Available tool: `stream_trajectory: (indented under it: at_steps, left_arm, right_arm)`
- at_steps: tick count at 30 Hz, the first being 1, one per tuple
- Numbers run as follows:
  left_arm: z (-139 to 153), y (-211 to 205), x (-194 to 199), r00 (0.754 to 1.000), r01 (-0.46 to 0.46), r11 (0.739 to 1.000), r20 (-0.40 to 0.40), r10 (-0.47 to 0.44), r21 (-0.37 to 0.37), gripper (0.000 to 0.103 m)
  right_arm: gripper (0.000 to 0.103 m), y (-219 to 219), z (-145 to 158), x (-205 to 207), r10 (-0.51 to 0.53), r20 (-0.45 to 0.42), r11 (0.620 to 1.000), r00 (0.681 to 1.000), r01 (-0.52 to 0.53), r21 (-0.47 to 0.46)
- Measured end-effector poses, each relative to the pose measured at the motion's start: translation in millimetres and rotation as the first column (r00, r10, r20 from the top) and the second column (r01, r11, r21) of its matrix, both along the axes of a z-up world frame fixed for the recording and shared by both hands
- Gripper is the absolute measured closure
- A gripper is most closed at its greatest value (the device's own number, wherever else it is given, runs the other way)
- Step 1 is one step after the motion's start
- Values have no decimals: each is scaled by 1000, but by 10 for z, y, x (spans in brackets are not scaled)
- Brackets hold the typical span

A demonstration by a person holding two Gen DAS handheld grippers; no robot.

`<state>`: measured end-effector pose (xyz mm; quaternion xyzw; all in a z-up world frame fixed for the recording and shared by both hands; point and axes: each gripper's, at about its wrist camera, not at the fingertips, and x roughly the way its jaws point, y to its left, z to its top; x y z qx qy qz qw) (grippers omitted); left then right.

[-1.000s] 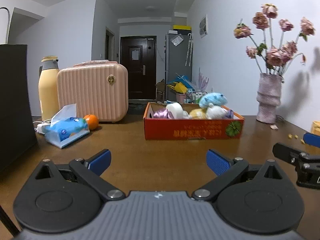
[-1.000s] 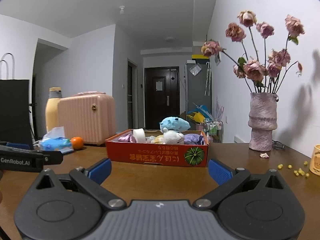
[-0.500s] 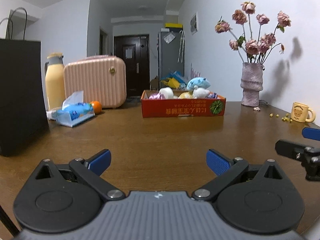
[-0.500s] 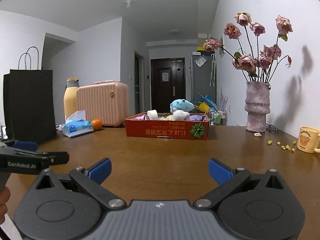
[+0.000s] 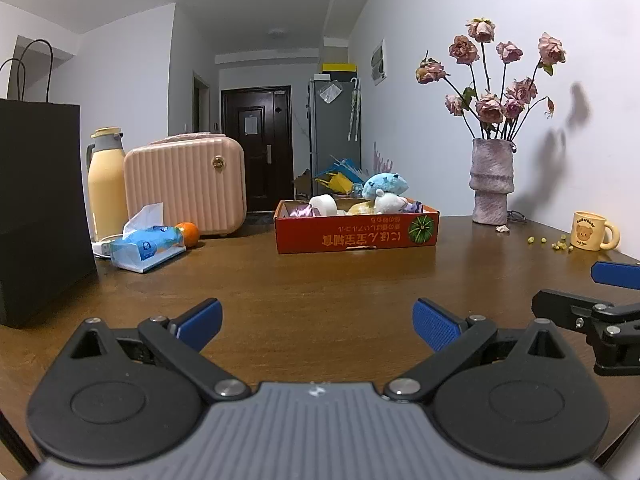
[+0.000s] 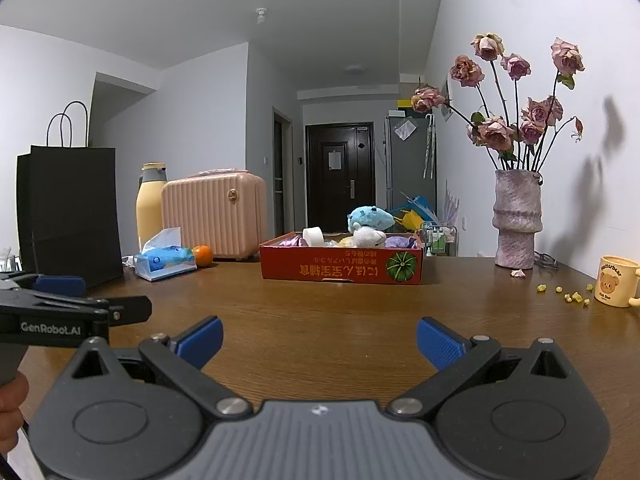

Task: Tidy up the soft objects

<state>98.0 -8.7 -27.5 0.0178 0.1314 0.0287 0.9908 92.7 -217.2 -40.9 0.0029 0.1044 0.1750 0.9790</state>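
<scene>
Brown wooden surface (image 5: 320,280) stretches toward a hallway. At far left stands a black paper bag (image 5: 40,200), then a yellow flask (image 5: 105,184), a pink case (image 5: 186,188), a tissue pack (image 5: 146,244) and an orange (image 5: 189,233). Mid-surface sits the red cardboard box (image 5: 356,234), holding the soft toys: a blue plush (image 5: 385,185) on top, a white plush (image 5: 389,202) beneath. Further right are a vase (image 5: 491,182) and a mug (image 5: 592,231).

Both tools are empty and well short of the box: the left tool (image 5: 318,318) has its jaws spread wide, as does the right tool (image 6: 319,338). A clean pick probably means approaching level, above the box wall, and closing on the plush's bulk.
</scene>
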Motion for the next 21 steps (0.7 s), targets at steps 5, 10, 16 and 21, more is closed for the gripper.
stream_trajectory:
  at_steps: [5,10,16,21]
  left_arm:
    - [2,-18,-15,1000,4,1000,5,-4,7,0]
    - [6,-29,-24,1000,6,1000,11,-6,11,0]
    - [7,-30,-28,1000,9,1000,13,-9,13,0]
    - [8,-34,-29,1000,8,1000,15,-8,13,0]
  right_arm:
    - [0,-14,-5,3,-2,-2,1000,1000,2,6]
    - [0,-16,-5,4,-2,-2,1000,1000,2,7]
    - [0,-16,-6,5,-2,-3,1000,1000,2,7]
    - [0,-16,-6,6,-1,-3,1000,1000,1,7]
